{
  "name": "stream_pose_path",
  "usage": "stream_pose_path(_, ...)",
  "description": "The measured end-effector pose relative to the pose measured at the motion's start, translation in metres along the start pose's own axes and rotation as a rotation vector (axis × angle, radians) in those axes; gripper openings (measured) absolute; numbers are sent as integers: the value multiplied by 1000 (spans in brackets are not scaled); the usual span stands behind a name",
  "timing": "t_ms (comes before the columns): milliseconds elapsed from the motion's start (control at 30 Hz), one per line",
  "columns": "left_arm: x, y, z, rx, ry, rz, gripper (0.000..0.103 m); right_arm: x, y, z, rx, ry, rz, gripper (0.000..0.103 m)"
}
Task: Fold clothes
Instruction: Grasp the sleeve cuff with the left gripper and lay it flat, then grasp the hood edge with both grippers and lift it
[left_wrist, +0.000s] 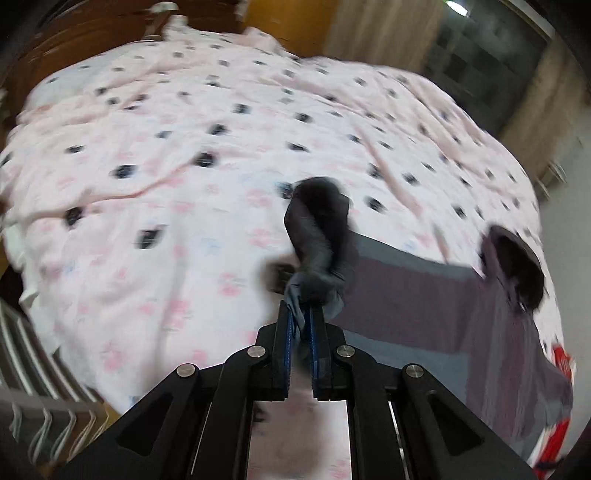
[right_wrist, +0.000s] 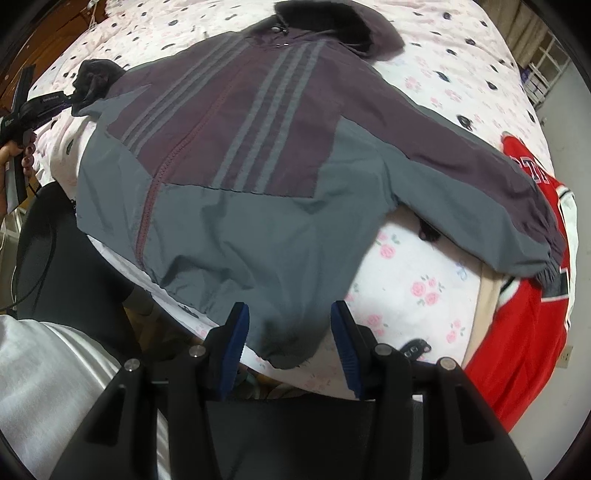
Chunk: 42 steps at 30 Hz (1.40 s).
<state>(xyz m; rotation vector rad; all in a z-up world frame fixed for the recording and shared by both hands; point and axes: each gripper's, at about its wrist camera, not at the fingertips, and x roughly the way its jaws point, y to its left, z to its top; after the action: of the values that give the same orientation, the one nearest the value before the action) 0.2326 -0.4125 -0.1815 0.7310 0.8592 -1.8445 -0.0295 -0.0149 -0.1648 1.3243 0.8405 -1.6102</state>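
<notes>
A grey and maroon striped jacket lies face up on the pink floral bed, hood at the far end. My left gripper is shut on the jacket's left sleeve, whose dark cuff is bunched above the fingers; the jacket body stretches to the right. In the right wrist view the left gripper shows at the far left by that cuff. My right gripper is open, its blue pads either side of the jacket's bottom hem, not closed on it.
A red and white jersey lies at the bed's right edge, partly under the jacket's right sleeve; it also shows in the left wrist view. A small dark object rests near the bed's front edge. A wooden headboard stands beyond.
</notes>
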Motion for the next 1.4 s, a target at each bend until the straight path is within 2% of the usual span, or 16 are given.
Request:
stream_pose_path(67,2,10,-1,-27,-5,13,12,1,4,4,-14,1,0,47)
stream_pose_path(200,5,22,-6,-43,14,49,13,1,11,9,-32,0,-3,47)
stream_pose_path(333,3,44,-13,-144,49,69,16,0,12,12,-40,-4,-4,47)
stream_pose_path(433,-5,52,-11,-199,7,105,16,1,13,13,-43,-3,-2,47)
stream_pose_path(633,-14,1,7,53,-80,81,16,3,16,15,-52,-6,-2,47)
stream_pose_path(767,8,-16,14,117,-41,91,17,2,16,18,-50,-13,-3,47)
stream_pose_path(933,58,-12,8,159,93,157,17,1,15,18,-46,-19,-8,47)
stream_pose_path(967,59,-13,7,167,93,161,18,0,14,19,-43,-24,-12,47)
stream_pose_path(1000,58,-14,6,174,89,166,17,0,13,20,-41,-28,-17,47)
stream_pose_path(1100,26,-31,9,191,-26,160,18,-7,7,23,-27,-64,-33,47)
stream_pose_path(1133,13,-40,11,208,-76,145,22,-12,4,26,-17,-93,-35,47)
stream_pose_path(1200,-4,-64,16,265,-138,100,44,-23,-3,34,6,-153,-34,48)
stream_pose_path(1233,-11,-82,21,306,-167,57,61,-29,-8,42,27,-193,-37,49)
stream_pose_path(1267,-14,-97,24,339,-182,26,66,-33,-13,49,43,-221,-42,54)
stream_pose_path(1333,-14,-133,32,413,-200,-22,67,-40,-22,67,74,-285,-52,61)
stream_pose_path(1400,-5,-170,40,493,-180,-66,68,-42,-31,93,106,-329,-69,62)
